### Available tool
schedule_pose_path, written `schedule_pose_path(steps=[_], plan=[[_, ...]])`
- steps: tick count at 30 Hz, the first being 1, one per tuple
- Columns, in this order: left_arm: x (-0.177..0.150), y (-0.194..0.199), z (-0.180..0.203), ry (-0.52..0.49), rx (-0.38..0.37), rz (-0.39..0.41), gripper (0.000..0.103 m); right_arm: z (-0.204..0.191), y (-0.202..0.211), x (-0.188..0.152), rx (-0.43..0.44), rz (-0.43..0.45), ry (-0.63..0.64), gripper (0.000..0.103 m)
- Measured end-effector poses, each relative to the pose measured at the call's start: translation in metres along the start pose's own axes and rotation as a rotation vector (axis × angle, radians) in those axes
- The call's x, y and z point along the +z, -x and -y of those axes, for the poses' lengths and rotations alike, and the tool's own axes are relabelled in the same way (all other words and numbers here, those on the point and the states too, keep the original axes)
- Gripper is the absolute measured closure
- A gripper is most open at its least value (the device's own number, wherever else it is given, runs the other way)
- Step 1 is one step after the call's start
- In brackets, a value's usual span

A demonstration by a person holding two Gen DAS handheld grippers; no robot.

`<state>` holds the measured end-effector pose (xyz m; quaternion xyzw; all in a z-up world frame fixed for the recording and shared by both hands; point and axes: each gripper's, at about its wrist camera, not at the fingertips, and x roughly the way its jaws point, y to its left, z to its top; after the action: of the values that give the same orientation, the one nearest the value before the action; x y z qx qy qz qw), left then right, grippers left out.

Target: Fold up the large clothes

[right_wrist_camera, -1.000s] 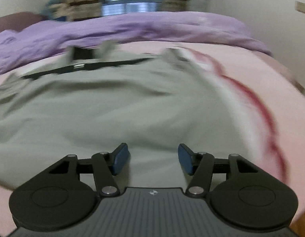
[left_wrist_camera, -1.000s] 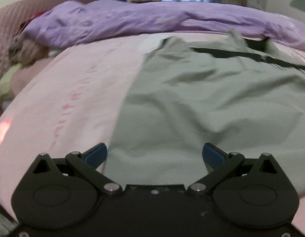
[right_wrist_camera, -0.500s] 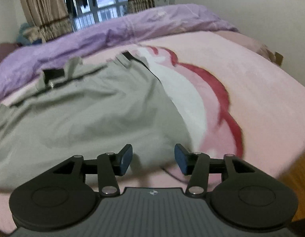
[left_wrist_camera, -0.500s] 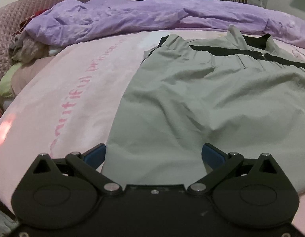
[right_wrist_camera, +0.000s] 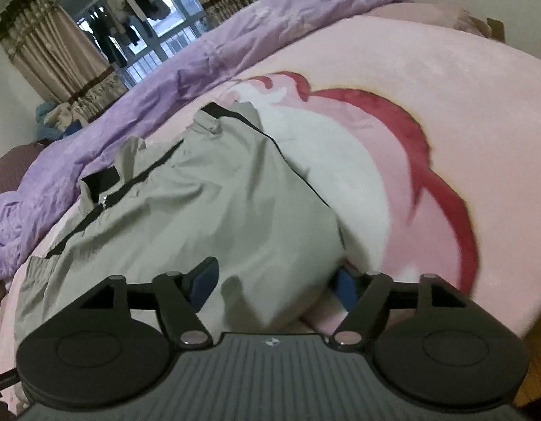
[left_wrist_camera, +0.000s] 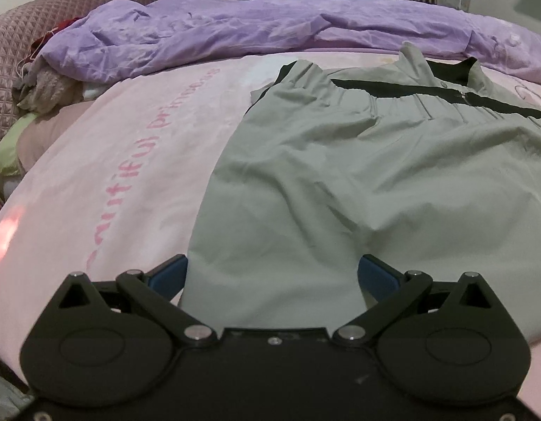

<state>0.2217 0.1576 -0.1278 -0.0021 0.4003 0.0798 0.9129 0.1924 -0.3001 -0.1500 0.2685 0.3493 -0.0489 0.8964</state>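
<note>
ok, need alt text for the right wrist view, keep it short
The right gripper, jaws opening, straddles the near hem of grey-green trousers with a black waistband, pads not pressing the cloth. The trousers lie spread on a pink bedsheet with a red and white print, a rumpled purple duvet beyond them.

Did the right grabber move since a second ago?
Yes. The right gripper slid toward the grey shorts' right edge: the pink bedsheet's red pattern fills more of its view, which has also tilted. Its jaws are opening over the hem.
</note>
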Motion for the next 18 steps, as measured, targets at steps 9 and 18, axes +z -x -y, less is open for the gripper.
schedule_pose_path(steps=[9, 18], plan=[[0.001, -0.001, 0.002, -0.011, 0.003, -0.004, 0.000, -0.002, -0.032, 0.039, 0.178, -0.148, 0.162, 0.042], [0.004, 0.000, 0.006, -0.031, 0.019, -0.008, 0.000, 0.007, -0.020, 0.047, 0.224, -0.185, 0.160, 0.062]])
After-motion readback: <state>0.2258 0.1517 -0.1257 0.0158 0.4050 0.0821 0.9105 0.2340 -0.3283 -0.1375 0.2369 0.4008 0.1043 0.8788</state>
